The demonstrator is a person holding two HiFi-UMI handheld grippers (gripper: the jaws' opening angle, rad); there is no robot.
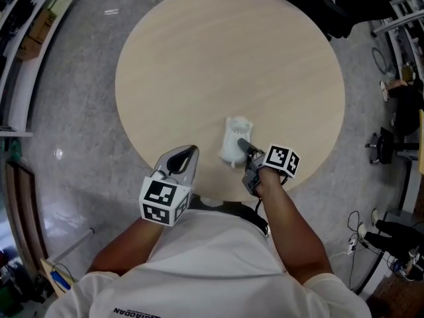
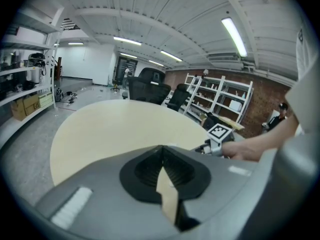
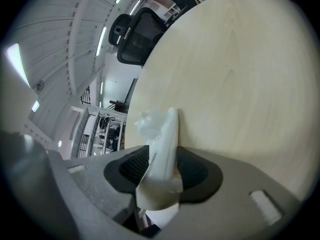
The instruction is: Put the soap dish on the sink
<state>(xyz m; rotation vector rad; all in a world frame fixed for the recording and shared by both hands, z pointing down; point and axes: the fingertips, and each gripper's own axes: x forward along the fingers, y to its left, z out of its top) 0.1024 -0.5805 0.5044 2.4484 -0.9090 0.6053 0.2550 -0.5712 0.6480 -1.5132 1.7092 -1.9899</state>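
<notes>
The white soap dish (image 1: 234,143) rests on the round light-wood table (image 1: 225,58), near its front edge. My right gripper (image 1: 243,148) reaches it from the front, one finger on each side of it. In the right gripper view the soap dish (image 3: 162,136) stands on edge between the black pads (image 3: 196,170); a thin gap shows on the right side, so the right gripper (image 3: 160,170) is open. My left gripper (image 1: 184,159) hovers at the table's front edge, left of the dish, shut and empty. The left gripper view shows that gripper (image 2: 162,156) with its pads touching. No sink is in view.
Black office chairs (image 1: 331,5) stand beyond the table's far right side. White shelving (image 2: 220,91) lines the brick wall, and more shelves (image 2: 27,79) stand at the left. Cables and a power strip (image 1: 358,237) lie on the grey floor at the right.
</notes>
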